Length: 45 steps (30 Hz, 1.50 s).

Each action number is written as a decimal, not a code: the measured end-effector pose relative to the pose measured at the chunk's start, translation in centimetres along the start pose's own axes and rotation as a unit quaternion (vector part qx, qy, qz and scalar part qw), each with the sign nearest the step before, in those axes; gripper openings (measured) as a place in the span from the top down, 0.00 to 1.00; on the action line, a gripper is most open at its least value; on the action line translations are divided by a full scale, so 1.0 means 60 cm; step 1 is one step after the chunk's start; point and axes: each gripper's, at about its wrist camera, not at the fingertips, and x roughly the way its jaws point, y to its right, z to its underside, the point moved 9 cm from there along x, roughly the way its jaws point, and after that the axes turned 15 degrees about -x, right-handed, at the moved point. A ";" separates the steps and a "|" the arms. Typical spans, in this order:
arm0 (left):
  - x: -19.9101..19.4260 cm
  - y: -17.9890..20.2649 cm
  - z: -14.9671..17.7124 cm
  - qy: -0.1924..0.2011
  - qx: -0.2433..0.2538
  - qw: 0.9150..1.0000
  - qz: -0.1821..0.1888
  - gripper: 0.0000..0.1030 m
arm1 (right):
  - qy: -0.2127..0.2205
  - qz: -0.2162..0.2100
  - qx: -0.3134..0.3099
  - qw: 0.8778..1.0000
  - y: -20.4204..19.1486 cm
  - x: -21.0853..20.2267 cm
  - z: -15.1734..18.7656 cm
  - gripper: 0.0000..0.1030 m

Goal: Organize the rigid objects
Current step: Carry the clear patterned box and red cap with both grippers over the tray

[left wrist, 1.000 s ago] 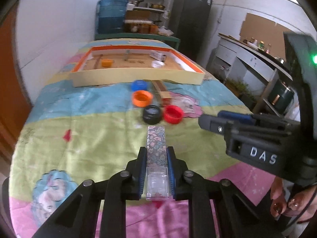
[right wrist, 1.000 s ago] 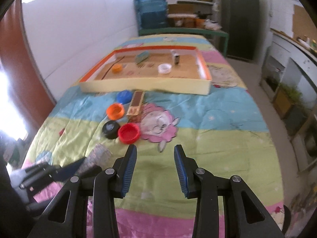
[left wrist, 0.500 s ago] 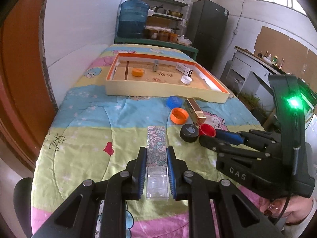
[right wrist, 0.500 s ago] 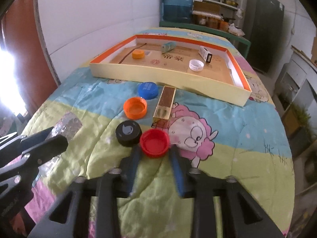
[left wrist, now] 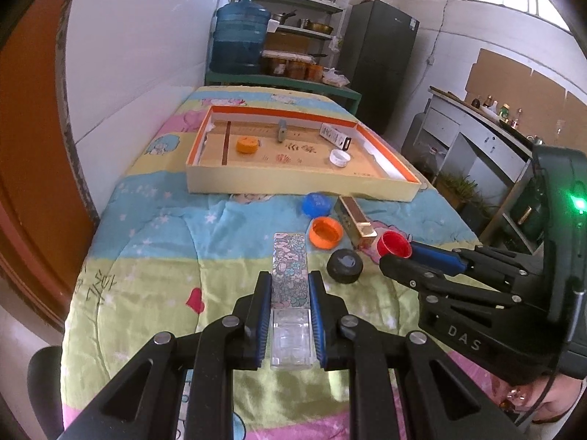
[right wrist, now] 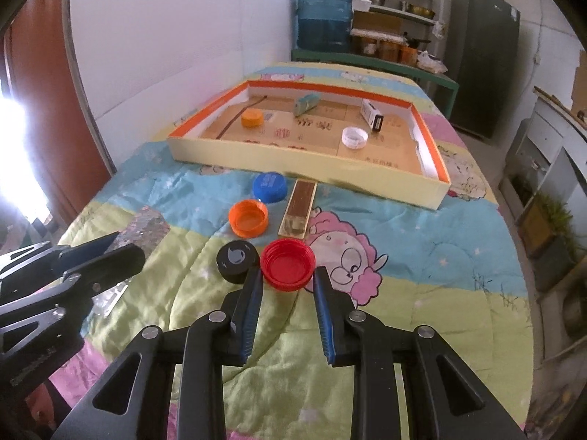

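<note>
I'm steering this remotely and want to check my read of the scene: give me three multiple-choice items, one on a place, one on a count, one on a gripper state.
1. Where does the white cap lie?
A. inside the tray
B. on the blanket beside the blue cap
C. in the right gripper

2. How many caps lie on the blanket, outside the tray?
A. two
B. four
C. six

3. What is the left gripper doing?
A. hanging open
B. shut on the floral box
C. shut on a red cap

Answers:
1 A, it sits on the tray floor.
2 B, blue, orange, black, red.
3 B, both fingers press the box's sides.
</note>
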 end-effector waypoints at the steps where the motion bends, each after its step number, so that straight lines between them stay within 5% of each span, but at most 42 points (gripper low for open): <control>1: -0.001 0.003 -0.003 0.001 0.002 1.000 0.001 0.80 | 0.002 0.000 0.000 1.000 0.001 -0.003 -0.004 0.73; 25: 0.019 0.062 -0.109 0.017 0.021 0.999 0.022 0.80 | 0.045 0.005 -0.013 0.999 0.036 -0.033 -0.102 0.73; 45: 0.076 0.062 -0.190 0.014 0.018 1.000 0.013 0.80 | 0.036 -0.002 0.007 0.999 0.084 0.009 -0.148 0.73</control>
